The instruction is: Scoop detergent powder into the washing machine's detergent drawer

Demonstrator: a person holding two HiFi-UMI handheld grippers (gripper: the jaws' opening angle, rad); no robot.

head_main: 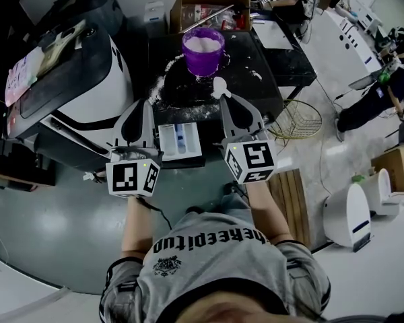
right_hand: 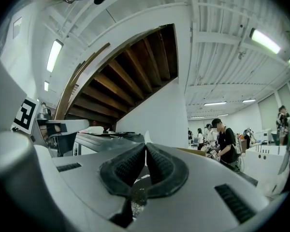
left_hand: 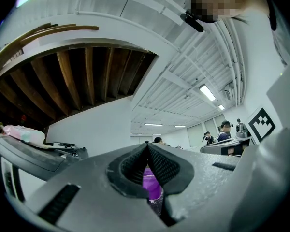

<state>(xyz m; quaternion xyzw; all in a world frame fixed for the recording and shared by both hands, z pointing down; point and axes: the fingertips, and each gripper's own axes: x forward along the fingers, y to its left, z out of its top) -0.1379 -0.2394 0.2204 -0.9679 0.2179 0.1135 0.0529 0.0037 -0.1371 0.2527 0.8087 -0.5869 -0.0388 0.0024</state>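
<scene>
A purple bucket (head_main: 203, 49) of white detergent powder stands on the black table (head_main: 269, 59). Just below the table's front edge, the white detergent drawer (head_main: 180, 140) is pulled out, with a blue part inside it. The washing machine (head_main: 74, 79) lies to the left. My right gripper (head_main: 227, 101) is shut on a white scoop (head_main: 219, 86), whose bowl pokes out over the table; the scoop's tip (right_hand: 146, 138) shows above the right gripper (right_hand: 145, 148). My left gripper (head_main: 147, 103) is shut and empty, left of the drawer. Past the left gripper (left_hand: 147, 148) I see the purple bucket (left_hand: 152, 185).
Spilled powder (head_main: 163, 86) dusts the table's left edge. A cardboard box (head_main: 209, 9) stands behind the bucket. A wire basket (head_main: 296, 121), a wooden stand (head_main: 293, 200) and a white appliance (head_main: 347, 214) are on the floor to the right. People work at far benches.
</scene>
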